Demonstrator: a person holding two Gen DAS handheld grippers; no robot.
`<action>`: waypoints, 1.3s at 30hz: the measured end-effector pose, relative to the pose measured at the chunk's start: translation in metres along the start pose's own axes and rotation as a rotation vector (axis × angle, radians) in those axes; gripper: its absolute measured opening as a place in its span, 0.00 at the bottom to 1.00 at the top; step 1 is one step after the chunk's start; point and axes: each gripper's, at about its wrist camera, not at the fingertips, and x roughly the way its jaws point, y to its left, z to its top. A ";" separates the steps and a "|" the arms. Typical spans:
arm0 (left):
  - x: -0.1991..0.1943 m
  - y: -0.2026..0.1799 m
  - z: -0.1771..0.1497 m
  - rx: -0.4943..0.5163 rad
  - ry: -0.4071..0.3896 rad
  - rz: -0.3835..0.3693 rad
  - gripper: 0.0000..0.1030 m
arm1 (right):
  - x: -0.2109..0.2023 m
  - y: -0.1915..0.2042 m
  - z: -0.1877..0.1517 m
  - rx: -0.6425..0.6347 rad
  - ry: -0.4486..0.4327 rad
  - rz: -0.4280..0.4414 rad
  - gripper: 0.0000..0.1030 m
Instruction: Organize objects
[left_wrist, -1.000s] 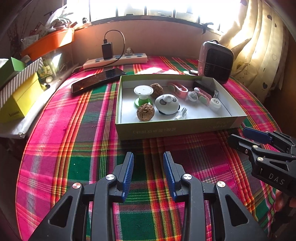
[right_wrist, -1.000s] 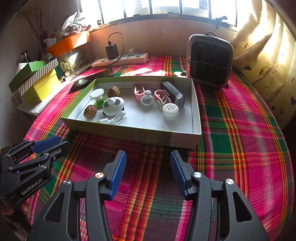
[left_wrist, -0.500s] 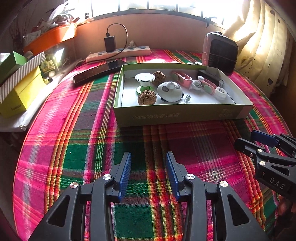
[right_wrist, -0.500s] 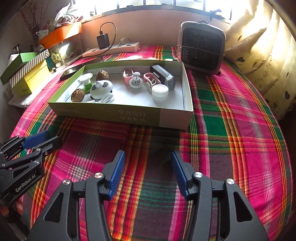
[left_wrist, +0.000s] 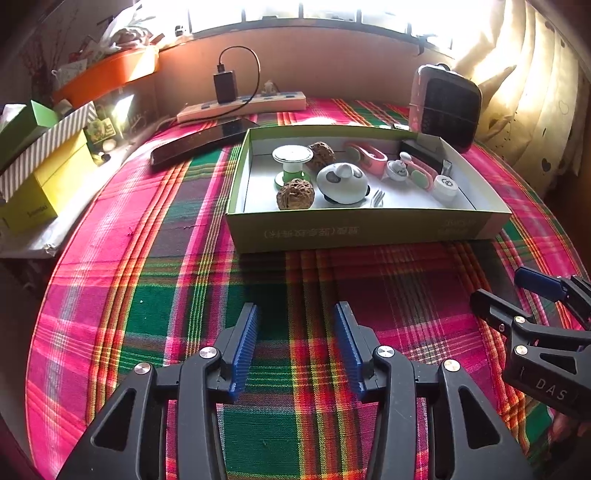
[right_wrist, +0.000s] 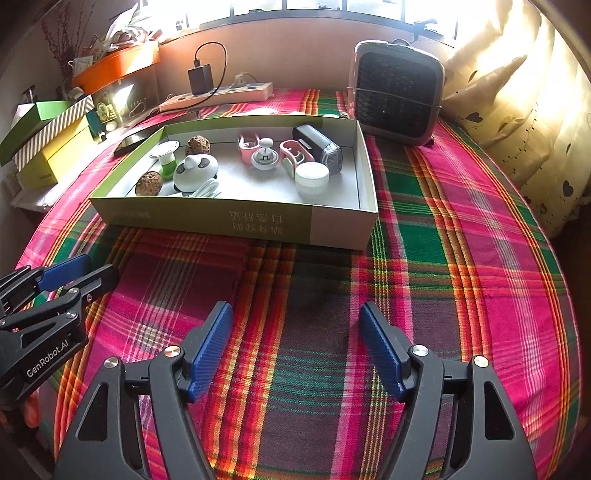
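Plaid cloth (left_wrist: 155, 280) lies bare under both my grippers. My left gripper (left_wrist: 295, 347) and right gripper (right_wrist: 295, 347) gape wide, holding nothing. Ahead of the fingers sits the green box (right_wrist: 236, 218) with the small objects inside: walnuts (left_wrist: 295, 194), white jar (right_wrist: 312, 179). Reaching in, I risk clipping the near wall and shoving the box.

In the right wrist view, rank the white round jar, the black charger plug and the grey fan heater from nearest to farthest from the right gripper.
From the right gripper:
1. White round jar, in the box, right part.
2. Grey fan heater, behind the box, to the right.
3. Black charger plug, far back left, on the power strip.
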 end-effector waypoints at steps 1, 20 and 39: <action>0.000 0.000 0.000 0.000 0.000 0.002 0.41 | 0.000 0.000 0.000 0.001 0.001 -0.001 0.71; 0.001 0.000 0.000 0.000 0.000 0.003 0.42 | 0.002 0.003 0.001 -0.008 0.009 0.000 0.78; 0.001 0.000 0.000 0.000 0.000 0.003 0.43 | 0.003 0.004 0.002 -0.004 0.010 0.000 0.79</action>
